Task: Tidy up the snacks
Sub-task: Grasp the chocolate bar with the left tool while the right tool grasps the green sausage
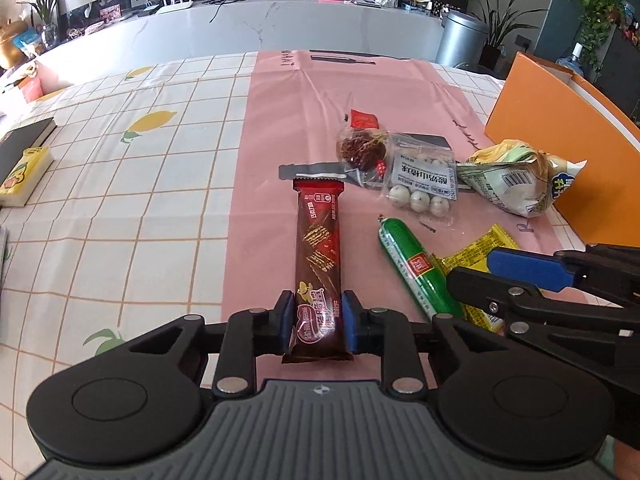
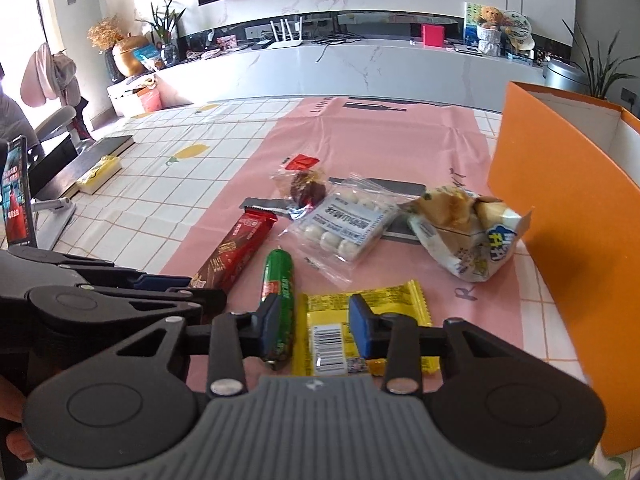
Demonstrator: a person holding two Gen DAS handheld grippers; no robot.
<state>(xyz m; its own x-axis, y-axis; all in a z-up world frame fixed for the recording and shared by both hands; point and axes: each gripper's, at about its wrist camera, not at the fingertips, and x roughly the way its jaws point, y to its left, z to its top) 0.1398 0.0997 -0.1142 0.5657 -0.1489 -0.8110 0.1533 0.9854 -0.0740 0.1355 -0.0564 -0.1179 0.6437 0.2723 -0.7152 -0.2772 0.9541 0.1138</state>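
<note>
Our left tongs [image 1: 316,322] are closed down on the near end of the red wafer bar [image 1: 319,256], blue pads pressed to both long edges; the rest of the bar lies out ahead on the pink mat [image 1: 360,88] on the counter [image 1: 120,200]. Our right tongs [image 2: 316,330] are spread wide w/ nothing gripped: one finger sits by the green sausage [image 2: 279,300], the other over the yellow packet [image 2: 368,320]. We can't tell if they touch either.

Risks, as we judge them:
- Grip is at the bar's very end, so on lifting the long free end may droop or swing & pivot out of the pads. Squeezing harder could crack the wafers.
- The two tongs are close together; the left tool's side nearly meets the right finger, so a careless move could knock them together or roll the sausage.
- The right tongs straddle sausage & packet both; closing now could catch the wrong one or both.

View diffs: the left wrist cam shows the pads' contact on the bar squarely, plus the right tongs coming in from the side. The right wrist cam shows more of the orange box [image 2: 560,200], its open top & white inside, prob. the destination, well apart from the bar. It also shows the clear bag of white balls [image 2: 344,228] & crumpled bread bag [image 2: 460,232] between, and a phone on a stand [image 2: 18,192] at far left.
</note>
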